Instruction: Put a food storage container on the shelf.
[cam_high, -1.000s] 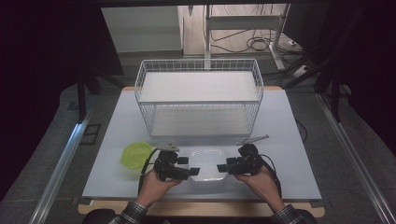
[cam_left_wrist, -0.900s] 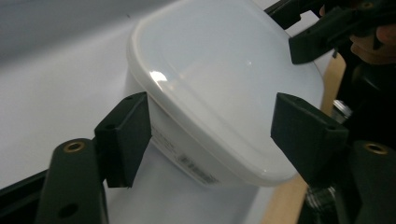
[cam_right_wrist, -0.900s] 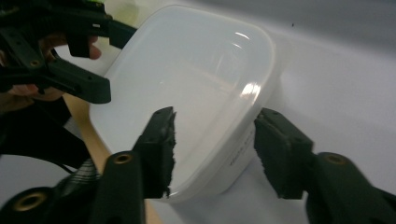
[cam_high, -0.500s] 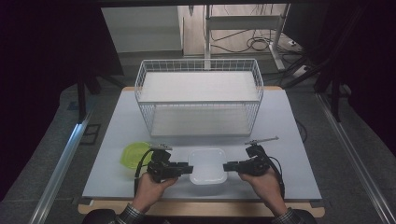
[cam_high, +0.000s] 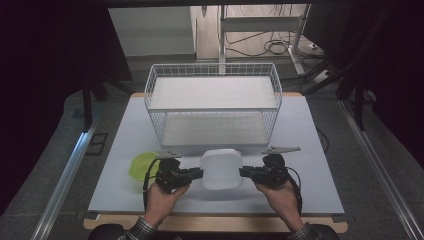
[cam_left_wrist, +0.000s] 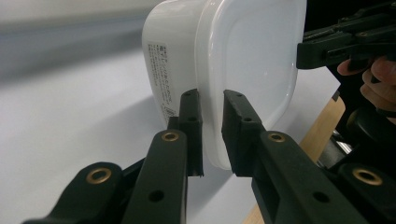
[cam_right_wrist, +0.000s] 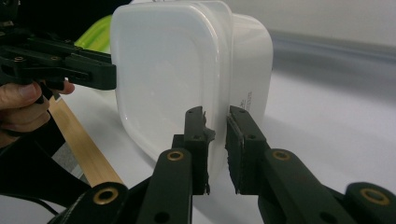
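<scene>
You lifted the white lidded plastic container (cam_high: 220, 168) off the worktop near its front edge; left gripper (cam_high: 196, 173) & right gripper (cam_high: 246, 172) were clamped on its lid rim, so it was ready to carry toward the white wire basket (cam_high: 214, 107).

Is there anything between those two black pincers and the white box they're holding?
Nothing visible. The left gripper and the right gripper each have their fingers closed directly on opposite rims of the white container.

We seem to be in a lab: cables (cam_high: 280, 47) trail over the floor at top centre, and metal rails (cam_high: 65, 175) flank the table (cam_high: 310, 130).
</scene>
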